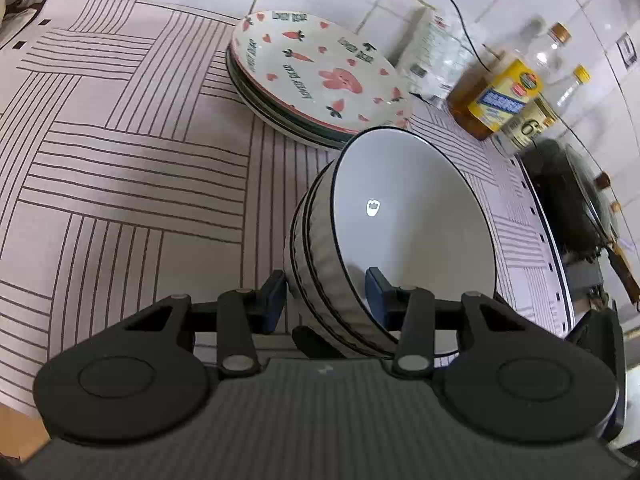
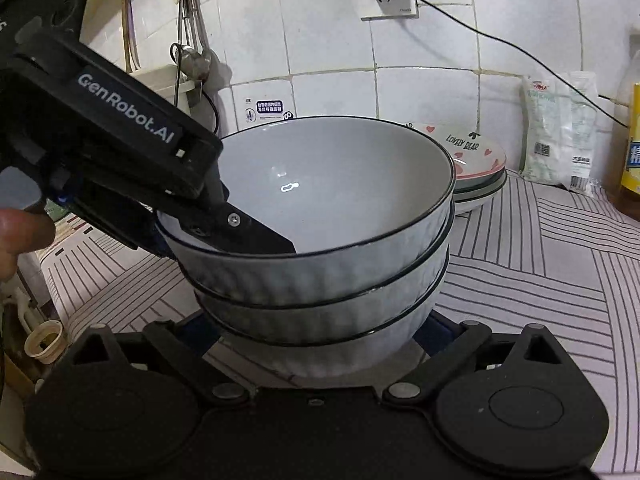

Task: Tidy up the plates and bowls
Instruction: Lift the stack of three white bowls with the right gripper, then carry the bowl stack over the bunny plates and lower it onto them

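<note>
Covering the counter (image 1: 120,152) is a striped cloth, on which a nested stack of bowls (image 2: 320,264) stands just in front of a stack of plates (image 1: 316,80), sorted by kind. The left gripper (image 1: 326,286) pinches the top bowl's rim, one finger inside, seemingly settling it. The right gripper (image 2: 320,328) straddles the stack's base, fingers wide, tips hidden.

- Stack of three white ribbed ceramic bowls with dark rims (image 2: 320,264) sits on the striped tablecloth (image 2: 540,256); landmark.
- Stack of round carrot-and-heart printed plates (image 2: 476,160) behind the bowls, to the right.
- White plastic packet (image 2: 560,136) right of the plates, against the tiled wall (image 2: 332,40).
- Yellow-labelled oil bottle (image 1: 496,92) beyond the packet.
</note>
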{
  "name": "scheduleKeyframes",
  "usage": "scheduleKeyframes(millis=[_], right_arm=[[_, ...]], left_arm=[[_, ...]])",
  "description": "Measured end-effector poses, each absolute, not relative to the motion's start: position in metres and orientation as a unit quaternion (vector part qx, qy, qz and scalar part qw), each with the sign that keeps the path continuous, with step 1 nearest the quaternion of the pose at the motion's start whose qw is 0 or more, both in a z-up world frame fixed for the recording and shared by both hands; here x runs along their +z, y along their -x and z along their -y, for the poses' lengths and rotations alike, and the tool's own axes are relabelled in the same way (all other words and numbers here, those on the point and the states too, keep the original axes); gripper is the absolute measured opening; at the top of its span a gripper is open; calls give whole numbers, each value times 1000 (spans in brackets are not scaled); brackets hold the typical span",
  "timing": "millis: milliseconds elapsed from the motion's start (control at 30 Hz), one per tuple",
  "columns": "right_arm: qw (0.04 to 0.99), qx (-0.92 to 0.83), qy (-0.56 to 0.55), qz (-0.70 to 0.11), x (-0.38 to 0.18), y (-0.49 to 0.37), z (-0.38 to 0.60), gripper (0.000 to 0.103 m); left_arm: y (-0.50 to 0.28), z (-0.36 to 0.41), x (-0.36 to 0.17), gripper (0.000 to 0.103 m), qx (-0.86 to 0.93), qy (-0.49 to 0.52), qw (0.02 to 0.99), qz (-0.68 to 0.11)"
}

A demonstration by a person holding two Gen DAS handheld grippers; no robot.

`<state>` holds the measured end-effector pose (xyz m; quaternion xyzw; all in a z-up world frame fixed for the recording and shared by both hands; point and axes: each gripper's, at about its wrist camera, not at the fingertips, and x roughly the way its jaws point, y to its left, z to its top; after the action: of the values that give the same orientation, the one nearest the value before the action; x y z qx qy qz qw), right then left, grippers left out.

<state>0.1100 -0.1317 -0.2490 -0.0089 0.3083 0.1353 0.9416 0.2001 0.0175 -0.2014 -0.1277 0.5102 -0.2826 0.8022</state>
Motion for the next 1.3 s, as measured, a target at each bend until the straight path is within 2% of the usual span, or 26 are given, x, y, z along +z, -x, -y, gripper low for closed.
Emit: scheduleKeyframes(millis=[567,1300], right_arm=[[955,134,15,-264,-196,-94,132,100],[970,121,36,-209,-143,-150,137,100]], left_arm=[[-194,-14,-133,41,-282,99,823,-482],[-239,11,-79,41,-283,55,856,-429]])
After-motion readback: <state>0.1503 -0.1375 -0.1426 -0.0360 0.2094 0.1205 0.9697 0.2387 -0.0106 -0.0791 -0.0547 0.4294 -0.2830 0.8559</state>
